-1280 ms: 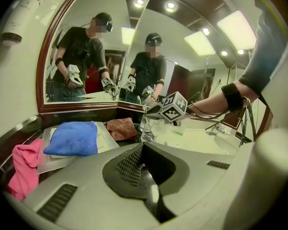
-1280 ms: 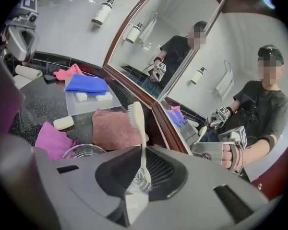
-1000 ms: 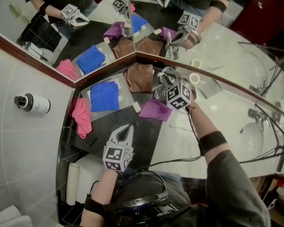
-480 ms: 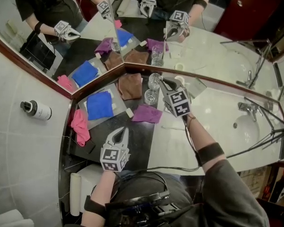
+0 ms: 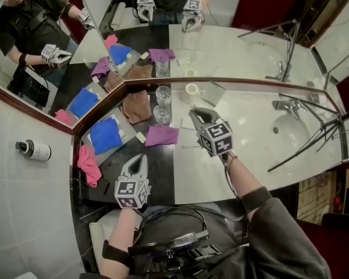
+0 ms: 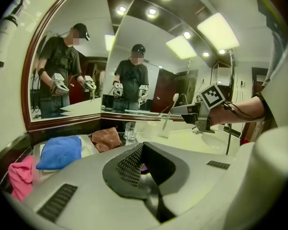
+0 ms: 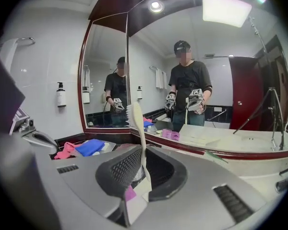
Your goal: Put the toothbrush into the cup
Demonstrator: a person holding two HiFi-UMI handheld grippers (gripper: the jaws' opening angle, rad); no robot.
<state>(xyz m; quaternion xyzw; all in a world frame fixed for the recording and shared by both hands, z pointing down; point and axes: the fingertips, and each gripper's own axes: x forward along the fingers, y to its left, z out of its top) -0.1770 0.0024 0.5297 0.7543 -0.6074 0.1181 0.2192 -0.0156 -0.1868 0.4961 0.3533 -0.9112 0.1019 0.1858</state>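
The right gripper (image 7: pixel 143 162) gripped the toothbrush (image 7: pixel 138 128) upright between its jaws, bristles up, seemingly just right of the cup (image 5: pixel 161 114). The left gripper (image 5: pixel 141 161) was closed, empty.

Head view: we look steeply down from above onto the counter (image 5: pixel 250 121). The other two cameras ride the left gripper (image 5: pixel 143 157) and right gripper (image 5: pixel 193 111), low and close (wide-angle), facing the corner mirror (image 5: pixel 221 45); all share the blue cloth (image 5: pixel 106 135)
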